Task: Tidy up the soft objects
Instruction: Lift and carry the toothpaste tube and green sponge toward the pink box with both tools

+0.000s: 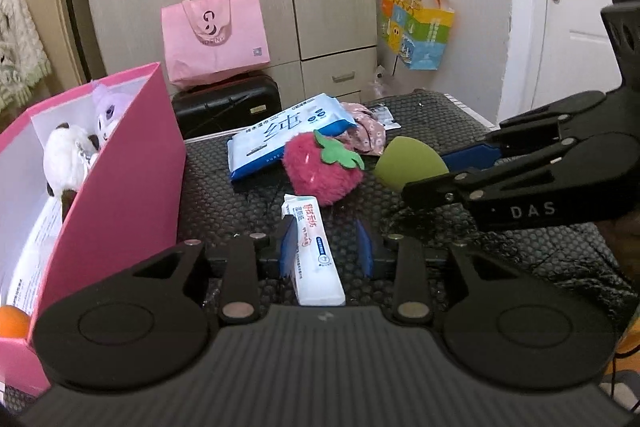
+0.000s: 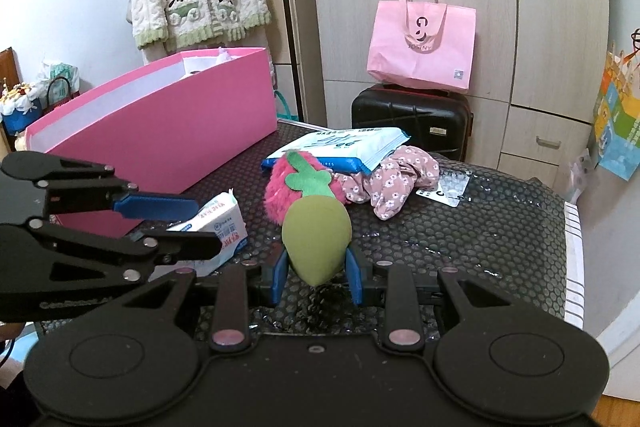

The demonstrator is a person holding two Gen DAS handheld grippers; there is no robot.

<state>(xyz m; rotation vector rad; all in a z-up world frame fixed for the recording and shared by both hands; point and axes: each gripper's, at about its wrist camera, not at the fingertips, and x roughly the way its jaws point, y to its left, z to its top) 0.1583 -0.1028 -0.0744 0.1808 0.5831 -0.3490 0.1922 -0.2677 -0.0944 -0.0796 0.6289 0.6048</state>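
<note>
My right gripper is shut on a green teardrop sponge, which also shows in the left wrist view. My left gripper is open around a small white tissue pack, also seen in the right wrist view; the left pad touches it, the right pad stands apart. A pink plush strawberry lies just beyond on the black mat. A pink box at the left holds a white plush and a purple plush.
A blue-and-white wipes pack and a floral pink cloth lie behind the strawberry. A black suitcase with a pink tote stands past the mat. An orange shows at the box's near end.
</note>
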